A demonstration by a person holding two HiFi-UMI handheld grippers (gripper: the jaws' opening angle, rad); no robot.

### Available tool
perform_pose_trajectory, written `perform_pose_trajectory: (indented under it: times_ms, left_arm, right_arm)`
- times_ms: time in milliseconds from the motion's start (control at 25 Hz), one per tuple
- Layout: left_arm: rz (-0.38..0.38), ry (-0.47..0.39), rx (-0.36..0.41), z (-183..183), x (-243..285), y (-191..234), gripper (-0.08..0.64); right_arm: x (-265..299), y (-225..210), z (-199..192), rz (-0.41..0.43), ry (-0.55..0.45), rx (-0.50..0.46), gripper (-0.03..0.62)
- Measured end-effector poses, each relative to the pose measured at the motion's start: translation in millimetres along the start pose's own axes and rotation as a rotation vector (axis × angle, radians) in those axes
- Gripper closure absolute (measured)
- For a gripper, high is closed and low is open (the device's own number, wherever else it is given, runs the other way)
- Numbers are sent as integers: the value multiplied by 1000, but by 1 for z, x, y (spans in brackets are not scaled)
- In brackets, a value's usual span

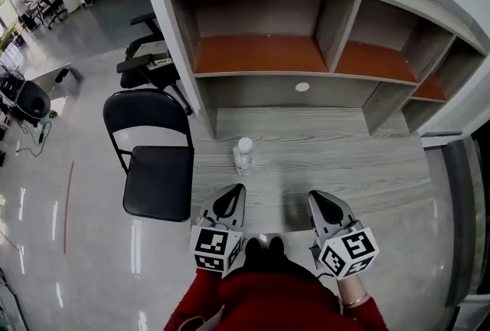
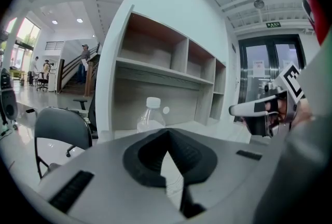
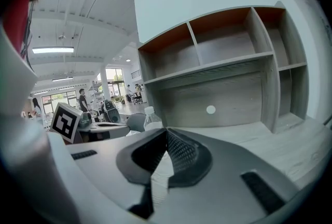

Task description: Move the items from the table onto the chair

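Nearest, the person's red sleeves [image 1: 253, 299] frame the two tools above the table's near edge. The left gripper [image 1: 236, 190] is clenched, its jaws meeting at the tip with nothing between them. The right gripper [image 1: 315, 198] sits just to its right, apart from it. Its jaws also seem pressed together and empty, though the wide-angle bend makes the seam hard to judge.

Just beyond the left gripper, a clear plastic bottle [image 1: 244, 155] with a white cap stands upright on the grey wood-grain table [image 1: 367, 168], touched by neither tool. To the left of the table stands a black folding chair [image 1: 158, 180] with a bare seat.

Farther off, the shelf unit [image 1: 260, 54] rises at the table's back, its compartments floored in orange. A small white disc [image 1: 302, 86] sits on the back panel below them.
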State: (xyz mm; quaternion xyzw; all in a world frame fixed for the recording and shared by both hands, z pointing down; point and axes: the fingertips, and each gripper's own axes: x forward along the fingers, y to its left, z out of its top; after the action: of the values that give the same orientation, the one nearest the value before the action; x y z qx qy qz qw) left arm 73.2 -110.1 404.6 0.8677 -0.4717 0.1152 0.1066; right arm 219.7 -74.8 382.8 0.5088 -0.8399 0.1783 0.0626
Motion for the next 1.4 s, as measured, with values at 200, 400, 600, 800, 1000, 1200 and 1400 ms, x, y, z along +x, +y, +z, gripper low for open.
perform_pose_trajectory:
  times_ms: [200,400,600,800,1000,1200,1400]
  left_arm:
    - [95,35,8,-6,12,15,549]
    - [160,100,-39,-22,45,32,170]
    - [230,145,-40,-39,86,43,121]
    - [296,208,-25,-54,112,53,121]
    - [338,219,2,-63,119,58,230]
    - [322,206,-9,-51,106,57,258]
    - [340,108,10,0,56,63,256]
  right_arm:
    - [4,-4,4,6,-3,0,580]
    - [1,-11,1,1,7,18,580]
    - [-11,-25,-7,-34,19,44,580]
    - [-20,-43,-15,-76,37,72,580]
    - [-21,-54,-17,-93,44,97,580]
    - [-18,-59,-16,-83,45,102,580]
    - [-14,-62,-11,-60,39,101,580]
